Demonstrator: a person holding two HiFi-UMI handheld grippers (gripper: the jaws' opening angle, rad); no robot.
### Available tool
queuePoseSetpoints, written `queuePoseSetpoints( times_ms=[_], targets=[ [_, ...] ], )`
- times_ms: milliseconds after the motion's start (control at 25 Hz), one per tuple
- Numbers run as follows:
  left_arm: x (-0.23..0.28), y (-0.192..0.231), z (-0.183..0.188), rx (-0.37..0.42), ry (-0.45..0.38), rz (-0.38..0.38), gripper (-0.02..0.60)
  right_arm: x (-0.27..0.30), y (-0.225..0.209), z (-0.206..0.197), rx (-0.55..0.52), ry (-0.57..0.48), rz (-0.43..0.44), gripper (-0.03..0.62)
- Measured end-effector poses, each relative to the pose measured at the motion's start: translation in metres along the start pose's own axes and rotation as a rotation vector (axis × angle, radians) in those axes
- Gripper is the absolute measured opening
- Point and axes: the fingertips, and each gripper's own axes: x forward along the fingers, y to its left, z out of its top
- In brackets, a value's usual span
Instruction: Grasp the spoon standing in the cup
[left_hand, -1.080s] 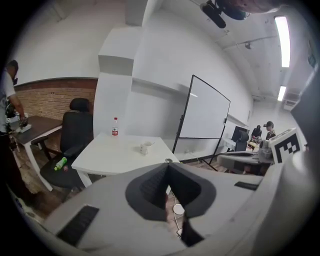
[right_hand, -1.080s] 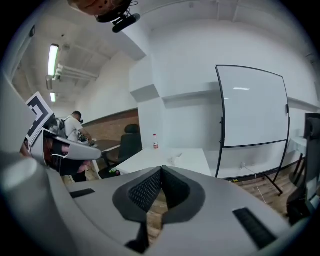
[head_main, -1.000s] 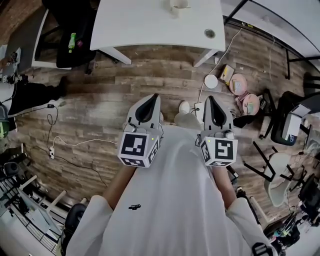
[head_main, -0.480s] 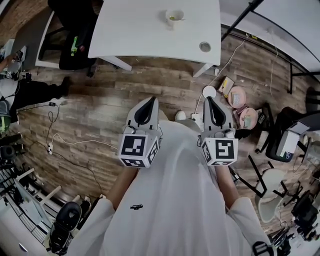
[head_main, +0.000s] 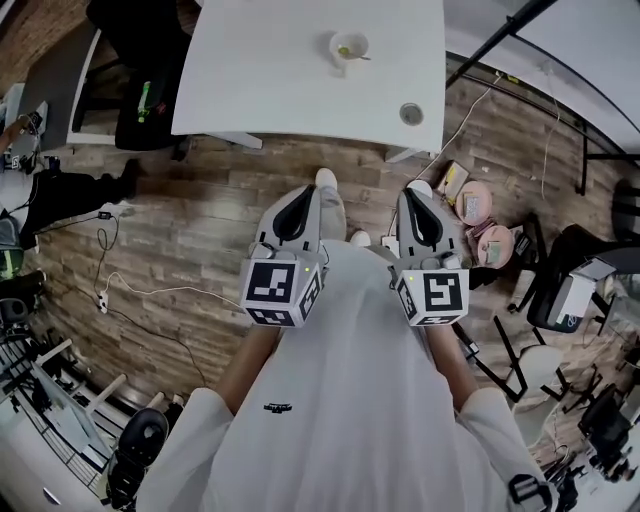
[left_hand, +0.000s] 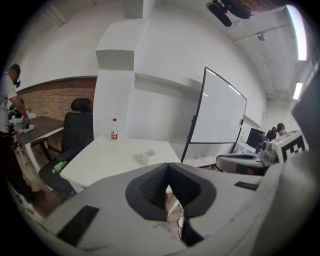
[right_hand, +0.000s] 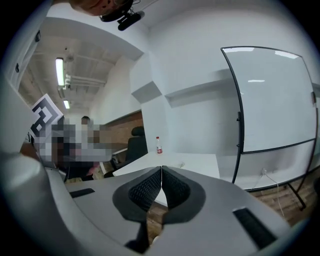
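Observation:
A white cup (head_main: 349, 48) with a spoon (head_main: 357, 55) in it stands on the white table (head_main: 260, 80) far ahead of me. The same cup (left_hand: 148, 157) shows small in the left gripper view, its spoon handle sticking out to the right. My left gripper (head_main: 299, 207) and right gripper (head_main: 415, 211) are held side by side over the wooden floor, well short of the table. Both are shut with nothing between the jaws. In the left gripper view the left gripper (left_hand: 167, 172) points at the table, and in the right gripper view the right gripper (right_hand: 161, 173) does too.
A water bottle (left_hand: 114, 129) stands at the table's far end. A black office chair (head_main: 145, 85) sits left of the table. A whiteboard (left_hand: 220, 115) on a stand is to the right. Cables (head_main: 140, 290), bags (head_main: 480, 200) and chairs clutter the floor. A person (left_hand: 9, 100) works at a desk, left.
The view has advanced toward the table; the cup now sits lower and fuller in the head view. Both grippers stay shut, side by side.

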Motion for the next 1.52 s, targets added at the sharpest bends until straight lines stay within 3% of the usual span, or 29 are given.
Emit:
queuePoseSetpoints(
  times_ms=[320, 560, 760, 920, 1160, 1400, 1520],
  targets=[
    [0.077, 0.042, 0.06, 0.02, 0.004, -0.06, -0.003, 0.094, -0.019, 0.037, -0.029, 0.045, 0.009, 0.006],
    [0.138, 0.057, 0.076, 0.047, 0.038, -0.145, -0.003, 0.152, -0.045, 0.05, -0.014, 0.046, -0.042, 0.006],
    [0.179, 0.058, 0.069, 0.071, 0.098, -0.173, -0.003, 0.184, -0.06, 0.055, -0.044, 0.089, -0.027, 0.006],
    [0.206, 0.059, 0.062, 0.06, 0.128, -0.117, -0.003, 0.203, -0.074, 0.049, -0.062, 0.127, 0.036, 0.006],
    [0.223, 0.059, 0.053, -0.043, 0.134, -0.008, -0.002, 0.22, -0.091, 0.04, -0.101, 0.175, 0.143, 0.006],
    [0.246, 0.058, 0.048, -0.073, 0.139, 0.082, 0.001, 0.234, -0.108, 0.033, -0.1, 0.195, 0.169, 0.006],
    [0.265, 0.056, 0.039, -0.092, 0.15, 0.1, 0.058, 0.244, -0.115, 0.028, -0.08, 0.202, 0.176, 0.006]
  ],
)
